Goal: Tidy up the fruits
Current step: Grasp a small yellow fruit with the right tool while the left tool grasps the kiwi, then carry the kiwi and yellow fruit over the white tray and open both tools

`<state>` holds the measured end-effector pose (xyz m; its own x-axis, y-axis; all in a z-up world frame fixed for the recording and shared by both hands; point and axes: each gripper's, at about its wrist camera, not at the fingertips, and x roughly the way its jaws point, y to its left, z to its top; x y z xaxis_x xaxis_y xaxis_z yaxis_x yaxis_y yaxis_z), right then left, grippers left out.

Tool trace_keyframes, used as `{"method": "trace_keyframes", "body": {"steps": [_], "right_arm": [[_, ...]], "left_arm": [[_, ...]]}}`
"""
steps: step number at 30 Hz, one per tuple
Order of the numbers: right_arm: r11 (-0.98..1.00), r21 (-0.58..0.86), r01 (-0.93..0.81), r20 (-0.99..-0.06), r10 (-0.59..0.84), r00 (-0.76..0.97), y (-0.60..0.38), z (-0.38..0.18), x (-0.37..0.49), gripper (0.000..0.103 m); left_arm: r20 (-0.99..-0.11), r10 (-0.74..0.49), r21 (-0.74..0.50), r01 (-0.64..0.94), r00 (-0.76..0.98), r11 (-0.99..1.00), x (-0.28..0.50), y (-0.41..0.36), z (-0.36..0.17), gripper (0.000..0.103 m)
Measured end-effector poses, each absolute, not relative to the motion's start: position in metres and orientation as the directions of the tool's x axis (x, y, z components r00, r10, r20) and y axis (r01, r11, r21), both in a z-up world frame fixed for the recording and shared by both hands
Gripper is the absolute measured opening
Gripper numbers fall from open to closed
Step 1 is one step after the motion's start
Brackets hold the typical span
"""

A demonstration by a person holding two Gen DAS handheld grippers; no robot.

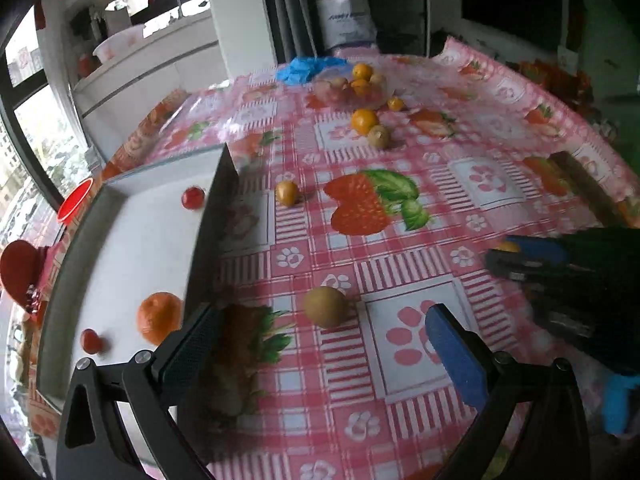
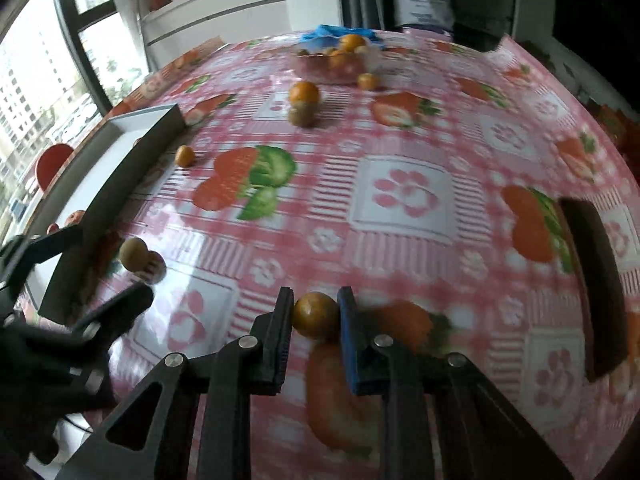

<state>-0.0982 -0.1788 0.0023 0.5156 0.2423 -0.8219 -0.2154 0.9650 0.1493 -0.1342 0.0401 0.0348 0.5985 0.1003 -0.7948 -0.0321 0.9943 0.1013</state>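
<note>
I see the pink strawberry-print surface (image 1: 400, 240) carrying a white tray (image 1: 132, 248) at its left edge, holding an orange (image 1: 159, 317) and two cherry tomatoes. My left gripper (image 1: 320, 344) hangs with jaws spread wide around a loose kiwi (image 1: 326, 306), not touching it. My right gripper (image 2: 316, 316) has its jaws clamped on a small orange fruit (image 2: 316, 314).

Glossy plastic tablecloth (image 1: 400, 240), matt grey tray (image 1: 208, 216), smooth-skinned fruit (image 2: 316, 314)

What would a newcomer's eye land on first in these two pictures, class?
Probably the right gripper, low in its own view, shut on a small orange fruit above the pink strawberry-print tablecloth. Next, the open left gripper with a brown kiwi between its fingers, beside the white tray on the left.
</note>
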Motion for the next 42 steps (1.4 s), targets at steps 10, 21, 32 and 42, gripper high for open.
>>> {"method": "trace_keyframes", "body": {"steps": [10, 21, 32, 42], "right_arm": [[0.956, 0.19, -0.223, -0.801, 0.283, 0.528, -0.186, 0.009, -0.113, 0.024], [0.947, 0.232, -0.222, -0.784, 0.317, 0.534, -0.19, 0.015, -0.125, 0.024], [0.939, 0.265, -0.22, -0.776, 0.343, 0.53, -0.186, 0.025, -0.127, 0.024], [0.908, 0.286, -0.307, -0.756, 0.411, 0.509, -0.131, 0.046, -0.111, 0.024]], "left_arm": [[-0.841, 0.015, -0.021, -0.06, 0.541, 0.998, -0.115, 0.047, 0.012, 0.069], [-0.834, -0.077, -0.117, -0.039, 0.546, 0.992, -0.128, 0.055, 0.027, 0.028], [-0.773, -0.053, -0.086, -0.022, 0.633, 0.996, -0.148, 0.066, 0.07, 0.028], [-0.752, -0.005, -0.073, -0.076, 0.66, 0.994, -0.161, 0.103, 0.088, 0.028]]}}
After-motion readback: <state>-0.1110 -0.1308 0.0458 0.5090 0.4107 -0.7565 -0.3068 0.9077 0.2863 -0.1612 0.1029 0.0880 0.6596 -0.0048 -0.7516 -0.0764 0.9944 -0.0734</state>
